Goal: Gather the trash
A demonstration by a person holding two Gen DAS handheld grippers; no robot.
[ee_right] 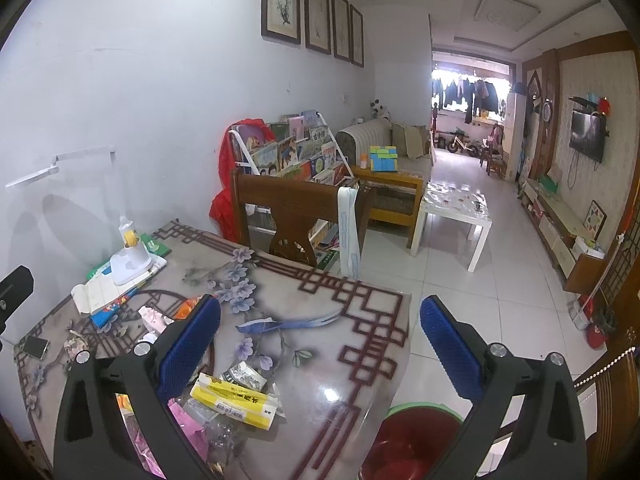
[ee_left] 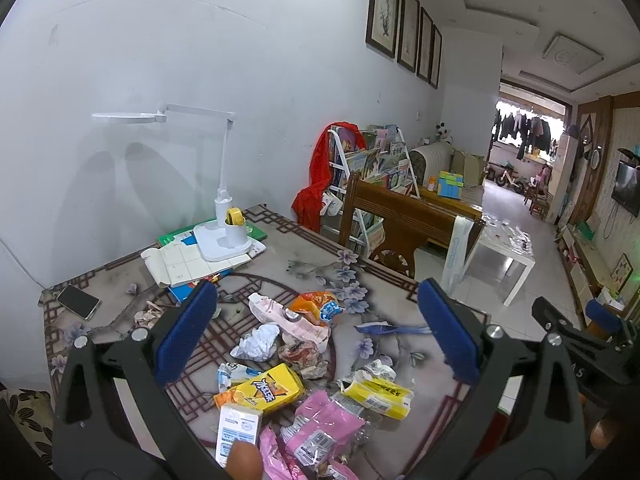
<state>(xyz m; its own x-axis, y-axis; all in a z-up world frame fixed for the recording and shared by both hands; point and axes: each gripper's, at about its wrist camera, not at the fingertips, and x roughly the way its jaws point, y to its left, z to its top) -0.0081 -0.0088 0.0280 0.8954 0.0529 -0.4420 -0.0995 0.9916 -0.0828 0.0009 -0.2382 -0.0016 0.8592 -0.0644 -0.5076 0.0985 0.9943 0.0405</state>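
A pile of trash lies on the patterned table (ee_left: 304,256): a yellow snack box (ee_left: 266,390), a crumpled white paper (ee_left: 258,342), a pink-white wrapper (ee_left: 288,318), an orange packet (ee_left: 318,306), pink wrappers (ee_left: 320,426), a small white carton (ee_left: 236,432) and a yellow-white packet (ee_left: 378,394), which also shows in the right wrist view (ee_right: 236,400). My left gripper (ee_left: 316,330) is open and empty above the pile. My right gripper (ee_right: 320,344) is open and empty over the table's near right edge. A red bin with a green rim (ee_right: 412,440) stands below that edge.
A white desk lamp (ee_left: 224,236) stands on papers and books at the table's back. A phone (ee_left: 78,301) lies at the left edge. A blue ribbon (ee_right: 288,322) lies on the table. A wooden chair (ee_right: 296,216) stands behind it, a white side table (ee_right: 452,208) beyond.
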